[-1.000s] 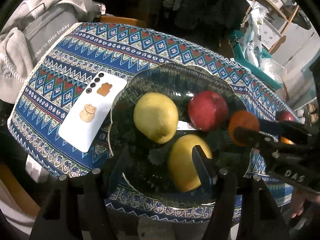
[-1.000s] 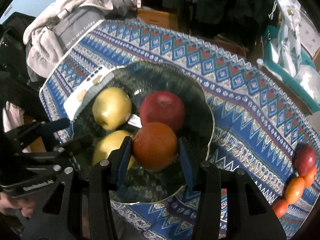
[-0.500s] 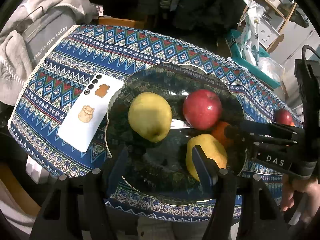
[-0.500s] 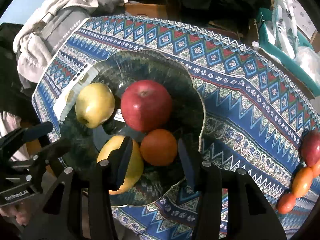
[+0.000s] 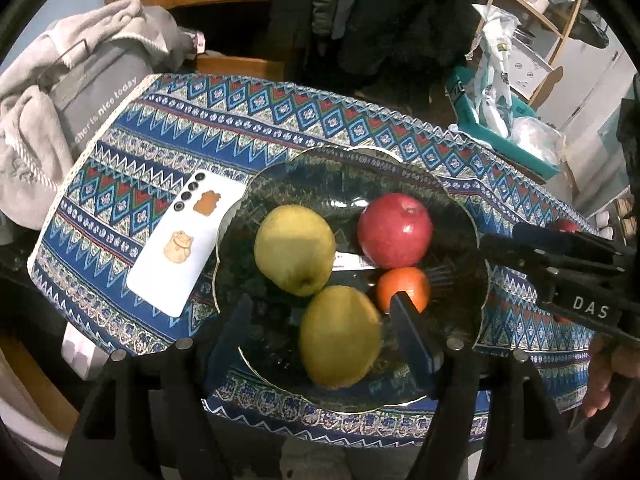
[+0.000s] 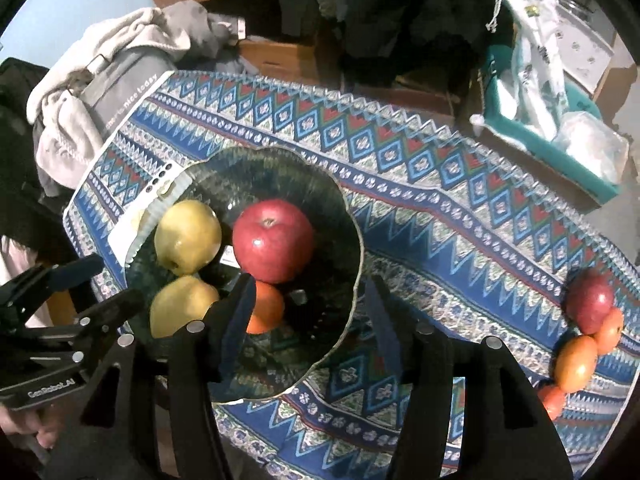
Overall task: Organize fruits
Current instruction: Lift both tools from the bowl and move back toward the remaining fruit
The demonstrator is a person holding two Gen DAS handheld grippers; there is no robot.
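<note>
Right gripper [image 6: 308,312] hangs wide open over the bowl [image 6: 344,216], gripping nothing, the orange [image 6: 266,312] just inside its left finger. Left gripper [image 5: 320,320] gapes too, a yellow fruit [image 5: 340,336] lying loose between its fingers. In the bowl sit the red apple [image 6: 274,240] and another yellow fruit [image 6: 188,236]. "DAS" reads on the right gripper's side, "GenRobot.AI" on the left's. Beside the bowl, a white phone [image 5: 184,240]; the grey cloth [image 5: 96,96] says "nice today". More fruit [image 6: 588,328] waits at the table's right edge.
</note>
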